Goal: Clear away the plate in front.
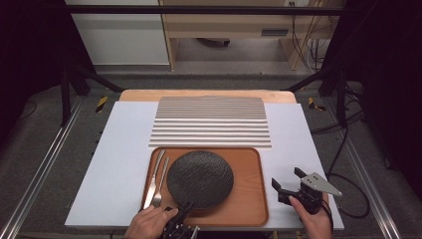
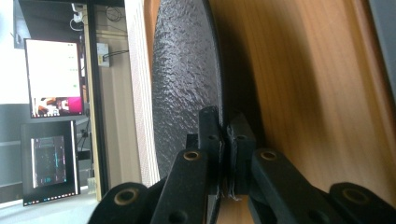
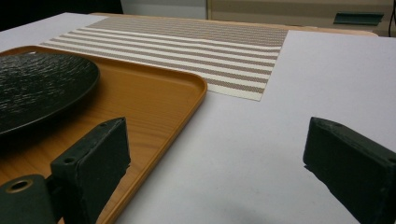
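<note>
Left gripper (image 1: 185, 209) turned sideways, jaws clamped on plate (image 1: 200, 178) rim, seemingly lifted.

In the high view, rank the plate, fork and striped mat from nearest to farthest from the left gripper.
1. Plate, gripped at its near rim by the left gripper.
2. Fork, just left of it on the tray.
3. Striped mat, beyond the tray.

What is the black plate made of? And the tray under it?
The plate looks like dark stoneware or slate-look ceramic: its matte surface is rough and pebbly. The tray looks like wood or a wood-look laminate: orange-brown with straight grain lines and a smooth sheen.
</note>
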Motion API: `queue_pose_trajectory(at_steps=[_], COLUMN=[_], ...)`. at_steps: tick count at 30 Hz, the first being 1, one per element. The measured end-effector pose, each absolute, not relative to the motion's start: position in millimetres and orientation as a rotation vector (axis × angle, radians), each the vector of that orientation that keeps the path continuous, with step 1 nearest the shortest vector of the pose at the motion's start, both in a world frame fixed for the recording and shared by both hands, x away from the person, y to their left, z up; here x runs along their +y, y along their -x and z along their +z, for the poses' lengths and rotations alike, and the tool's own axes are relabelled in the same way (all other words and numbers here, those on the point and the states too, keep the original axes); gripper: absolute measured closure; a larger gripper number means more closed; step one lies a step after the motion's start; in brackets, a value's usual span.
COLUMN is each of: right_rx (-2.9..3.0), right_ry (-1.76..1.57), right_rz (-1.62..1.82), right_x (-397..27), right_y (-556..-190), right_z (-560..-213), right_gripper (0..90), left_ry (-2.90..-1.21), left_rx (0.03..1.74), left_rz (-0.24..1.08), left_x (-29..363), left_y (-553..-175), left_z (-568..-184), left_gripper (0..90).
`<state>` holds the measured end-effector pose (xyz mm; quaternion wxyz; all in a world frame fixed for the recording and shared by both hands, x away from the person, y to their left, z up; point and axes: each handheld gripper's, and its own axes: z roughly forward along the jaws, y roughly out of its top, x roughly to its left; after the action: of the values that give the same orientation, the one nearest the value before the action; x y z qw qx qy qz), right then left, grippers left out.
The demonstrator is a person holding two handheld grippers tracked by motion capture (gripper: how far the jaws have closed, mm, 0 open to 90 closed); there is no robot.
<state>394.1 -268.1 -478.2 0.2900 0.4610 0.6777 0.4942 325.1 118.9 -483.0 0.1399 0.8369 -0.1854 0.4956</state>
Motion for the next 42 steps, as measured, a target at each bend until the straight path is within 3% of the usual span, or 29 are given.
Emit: queue_pose_trajectory(at_steps=[42], right_rx=[1.826], right_ry=[-1.223], right_rz=[1.308], right_x=[-265.4], right_y=[-394.9], right_z=[-479.6], right_gripper=[7.6], left_ry=[-2.507], left_rx=[-0.557], left_rz=[1.338], left_x=[115.3], left_y=[-327.0], left_z=[-488.9], left_gripper=[81.7])
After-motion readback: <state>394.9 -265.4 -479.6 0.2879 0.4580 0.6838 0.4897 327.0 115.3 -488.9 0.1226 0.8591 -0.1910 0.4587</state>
